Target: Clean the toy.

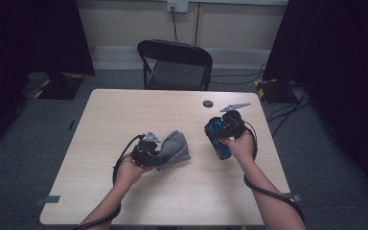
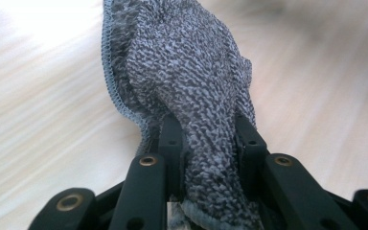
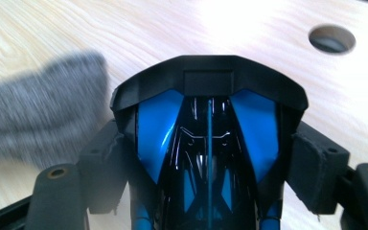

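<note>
The left gripper (image 2: 211, 148) has its jaws clenched on a grey knitted cloth (image 2: 187, 72): a bunched fold is pinched between the two pads, and the rest of the cloth spreads out ahead of the tips over the pale wooden table (image 2: 38, 105). The right gripper (image 3: 211, 158) grasps a blue and black toy car (image 3: 208, 139) by its flanks, one pad pressed against each side, with the car's black end reaching just past the tips. Beyond those jaws, to one side, lies the blurred cloth; to the other, a round hole (image 3: 332, 38) in the tabletop. From above, the two grippers are near each other.
</note>
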The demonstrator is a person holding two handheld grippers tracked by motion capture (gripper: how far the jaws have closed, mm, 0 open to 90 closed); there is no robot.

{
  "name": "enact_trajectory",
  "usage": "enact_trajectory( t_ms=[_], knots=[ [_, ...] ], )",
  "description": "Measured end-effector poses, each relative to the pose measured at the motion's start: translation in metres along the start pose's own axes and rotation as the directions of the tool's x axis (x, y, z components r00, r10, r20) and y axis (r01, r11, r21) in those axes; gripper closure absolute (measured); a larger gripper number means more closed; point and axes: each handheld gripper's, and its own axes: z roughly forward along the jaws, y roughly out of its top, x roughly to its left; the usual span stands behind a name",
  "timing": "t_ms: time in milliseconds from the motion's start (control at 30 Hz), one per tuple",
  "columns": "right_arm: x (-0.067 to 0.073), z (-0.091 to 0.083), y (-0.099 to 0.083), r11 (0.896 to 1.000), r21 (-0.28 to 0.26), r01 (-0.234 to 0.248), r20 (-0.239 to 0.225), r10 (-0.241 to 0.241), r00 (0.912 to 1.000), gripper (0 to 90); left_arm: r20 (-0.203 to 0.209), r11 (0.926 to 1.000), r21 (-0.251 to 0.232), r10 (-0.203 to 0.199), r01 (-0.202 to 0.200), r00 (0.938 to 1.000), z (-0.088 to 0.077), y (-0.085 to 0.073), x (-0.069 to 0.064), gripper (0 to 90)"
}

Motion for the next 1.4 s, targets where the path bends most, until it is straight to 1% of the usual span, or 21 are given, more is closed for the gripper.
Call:
enact_trajectory(
  t_ms=[133,200,233,300,333,467,500,567,633,667,767,900,933,967,1000,1067,1100,1200,1267,1333,1400],
  knots=[
    [-0.006,0.0,-0.012,1.0,0.028,-0.005,0.013,0.005,0.9999,25.3,-0.041,0.9991,-0.021,-0.038,0.038,0.9984,-0.008,-0.007,0.015,70.9],
    [-0.009,0.0,-0.018,0.999,0.046,-0.011,0.022,0.01,0.9997,25.3,-0.06,0.9985,-0.023,-0.052,0.05,0.9968,-0.011,-0.01,0.022,70.7],
    [-0.011,0.0,-0.021,0.999,0.052,-0.015,0.028,0.013,0.9995,25.3,-0.063,0.9979,-0.02,-0.062,0.061,0.9961,-0.012,-0.011,0.027,70.7],
    [-0.015,0.001,-0.027,0.997,0.068,-0.022,0.034,0.02,0.9992,25.3,-0.083,0.9963,-0.028,-0.084,0.082,0.993,-0.014,-0.015,0.034,70.6],
    [-0.017,0.001,-0.029,0.997,0.075,-0.03,0.036,0.028,0.999,25.3,-0.085,0.9962,-0.023,-0.085,0.084,0.9927,-0.015,-0.016,0.037,70.5],
    [-0.023,0.003,-0.036,0.994,0.101,-0.033,0.054,0.027,0.9981,25.3,-0.11,0.9953,-0.019,-0.097,0.095,0.9892,-0.016,-0.02,0.047,70.0],
    [-0.024,0.004,-0.037,0.994,0.103,-0.034,0.058,0.028,0.9979,25.3,-0.108,0.9942,-0.017,-0.107,0.106,0.9883,-0.017,-0.021,0.049,70.0],
    [-0.026,0.005,-0.039,0.993,0.113,-0.037,0.061,0.03,0.9977,25.3,-0.112,0.9941,-0.011,-0.109,0.108,0.9877,-0.017,-0.023,0.054,69.9],
    [-0.028,0.006,-0.04,0.992,0.116,-0.039,0.065,0.031,0.9974,25.3,-0.119,0.9924,-0.01,-0.123,0.122,0.9852,-0.015,-0.025,0.059,69.8],
    [-0.03,0.007,-0.04,0.992,0.12,-0.038,0.065,0.03,0.9974,25.2,-0.124,0.993,-0.002,-0.118,0.118,0.9853,-0.015,-0.026,0.062,69.7],
    [-0.034,0.013,-0.041,0.99,0.135,-0.043,0.073,0.034,0.9968,25.2,-0.127,0.9906,-0.008,-0.137,0.137,0.9824,-0.015,-0.028,0.068,69.0],
    [-0.038,0.02,-0.043,0.989,0.136,-0.053,0.079,0.043,0.996,25.1,-0.143,0.9903,-0.015,-0.139,0.138,0.9799,-0.013,-0.029,0.073,67.5],
    [-0.038,0.022,-0.043,0.988,0.144,-0.058,0.081,0.046,0.9956,25.1,-0.143,0.9911,-0.011,-0.133,0.133,0.9808,-0.013,-0.029,0.074,67.5],
    [-0.038,0.024,-0.044,0.989,0.142,-0.05,0.083,0.038,0.9958,25.1,-0.144,0.9917,-0.011,-0.128,0.128,0.9812,-0.012,-0.029,0.075,67.3],
    [-0.038,0.025,-0.045,0.988,0.145,-0.053,0.086,0.041,0.9955,25.1,-0.155,0.9927,-0.011,-0.12,0.12,0.9806,-0.012,-0.029,0.076,66.5],
    [-0.037,0.029,-0.046,0.988,0.148,-0.049,0.09,0.035,0.9953,25.1,-0.158,0.9923,-0.014,-0.124,0.123,0.9797,-0.012,-0.029,0.077,66.1],
    [-0.036,0.031,-0.047,0.987,0.152,-0.047,0.096,0.033,0.9949,25.1,-0.169,0.9935,-0.015,-0.114,0.113,0.9791,-0.012,-0.029,0.078,65.2],
    [-0.035,0.034,-0.049,0.988,0.152,-0.038,0.103,0.023,0.9944,25.0,-0.191,0.9951,-0.019,-0.098,0.097,0.9766,-0.012,-0.029,0.079,60.6],
    [-0.034,0.034,-0.049,0.988,0.151,-0.036,0.109,0.02,0.9939,25.0,-0.191,0.9954,-0.011,-0.096,0.095,0.9769,-0.011,-0.028,0.081,56.0],
    [-0.036,0.035,-0.05,0.988,0.148,-0.039,0.115,0.022,0.9931,24.9,-0.198,0.9955,-0.013,-0.094,0.093,0.9757,-0.011,-0.028,0.082,53.1],
    [-0.038,0.035,-0.051,0.989,0.145,-0.041,0.125,0.022,0.9919,24.9,-0.195,0.9957,-0.013,-0.093,0.092,0.9764,-0.012,-0.027,0.083,51.3]
  ],
)
